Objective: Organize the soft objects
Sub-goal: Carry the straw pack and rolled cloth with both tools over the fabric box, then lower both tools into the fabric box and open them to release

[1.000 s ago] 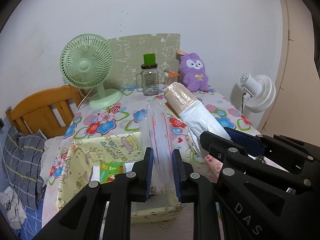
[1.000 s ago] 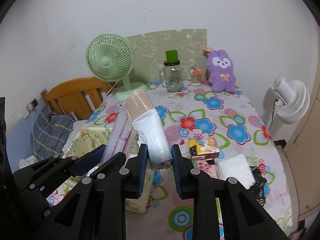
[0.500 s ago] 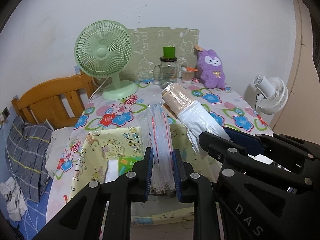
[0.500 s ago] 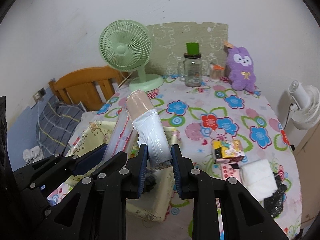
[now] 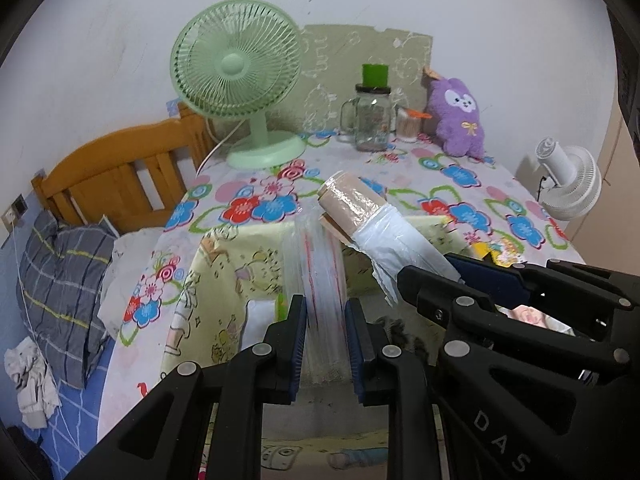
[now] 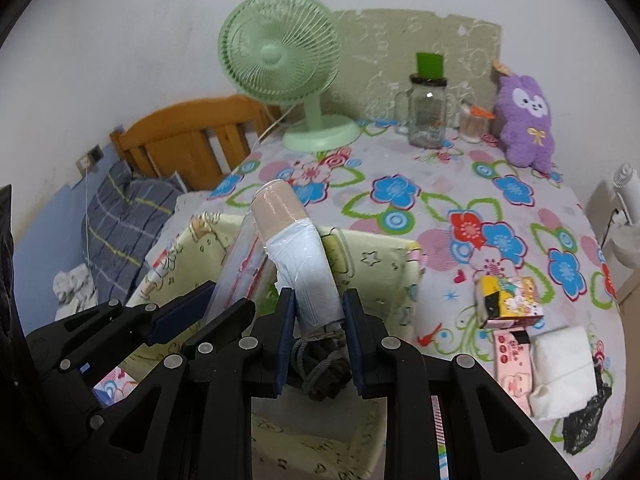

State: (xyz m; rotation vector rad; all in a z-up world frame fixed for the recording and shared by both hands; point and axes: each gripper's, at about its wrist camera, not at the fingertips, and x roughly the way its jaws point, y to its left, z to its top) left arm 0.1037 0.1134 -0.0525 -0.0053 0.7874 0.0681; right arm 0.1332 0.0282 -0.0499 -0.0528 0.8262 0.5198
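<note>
above the pale-yellow printed fabric storage box (image 6: 384,248), left gripper (image 5: 326,336) was clamped on a clear zip-bag stack (image 5: 320,272); right gripper (image 6: 319,326) gripped the beige-and-white plastic roll (image 6: 296,256). both long axes pointed away, box directly below.

My view: a small bedroom corner
White wall (image 5: 120,20) behind; wooden headboard (image 5: 116,168) left; floral-clothed table (image 6: 440,208) ahead.
</note>
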